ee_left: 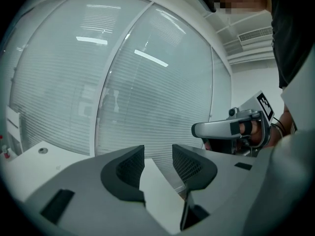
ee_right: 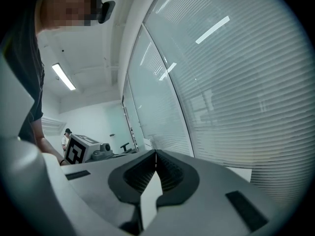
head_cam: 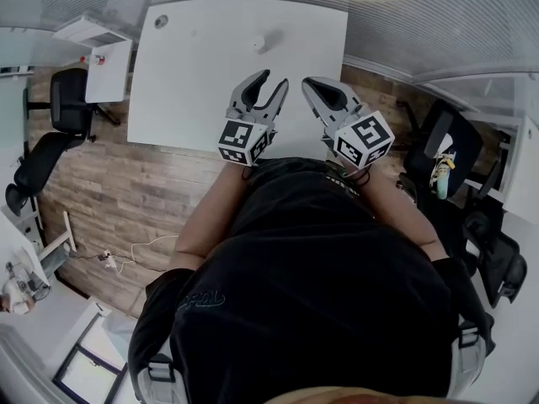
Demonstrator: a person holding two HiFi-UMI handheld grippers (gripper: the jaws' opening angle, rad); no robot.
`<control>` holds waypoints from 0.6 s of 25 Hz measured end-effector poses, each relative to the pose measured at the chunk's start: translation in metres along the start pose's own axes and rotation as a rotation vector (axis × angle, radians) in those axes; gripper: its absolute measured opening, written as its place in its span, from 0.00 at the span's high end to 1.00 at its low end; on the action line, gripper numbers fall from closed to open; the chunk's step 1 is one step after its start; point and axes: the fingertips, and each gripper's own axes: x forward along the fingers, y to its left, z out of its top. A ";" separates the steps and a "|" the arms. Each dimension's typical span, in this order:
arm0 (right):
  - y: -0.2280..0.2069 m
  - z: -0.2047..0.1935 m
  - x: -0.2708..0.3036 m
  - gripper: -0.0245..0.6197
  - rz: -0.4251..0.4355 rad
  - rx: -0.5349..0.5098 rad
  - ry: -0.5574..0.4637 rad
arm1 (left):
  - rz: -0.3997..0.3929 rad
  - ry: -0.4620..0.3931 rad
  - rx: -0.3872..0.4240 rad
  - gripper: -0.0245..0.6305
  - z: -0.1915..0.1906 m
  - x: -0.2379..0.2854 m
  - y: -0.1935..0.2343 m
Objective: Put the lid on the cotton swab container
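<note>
We take the small white object standing alone toward the far side of the surface point(head_cam: 202, 74) to be the cotton swab container point(head_cam: 259, 40), but it is too small for us to tell whether its lid is on. No separate lid shows anywhere and neither tool carries anything, so we judge the task either finished or not yet begun. The left hand-held gripper point(ee_left: 157, 154) has its jaws partly apart with nothing between them. The right hand-held gripper point(ee_right: 155, 154) has its jaws pressed together, empty. We hold both side by side over the surface's near edge, close to the body. They point forward, well apart from the container.
</note>
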 end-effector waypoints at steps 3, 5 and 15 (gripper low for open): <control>-0.004 -0.007 0.007 0.92 -0.004 0.011 0.019 | 0.016 0.014 -0.013 0.66 -0.009 0.004 0.015; -0.006 -0.010 0.014 0.93 -0.005 0.020 0.031 | 0.015 0.018 -0.020 0.65 -0.012 0.005 0.022; -0.021 -0.012 0.043 0.92 -0.024 0.037 0.056 | 0.024 0.057 -0.069 0.51 -0.033 0.022 0.057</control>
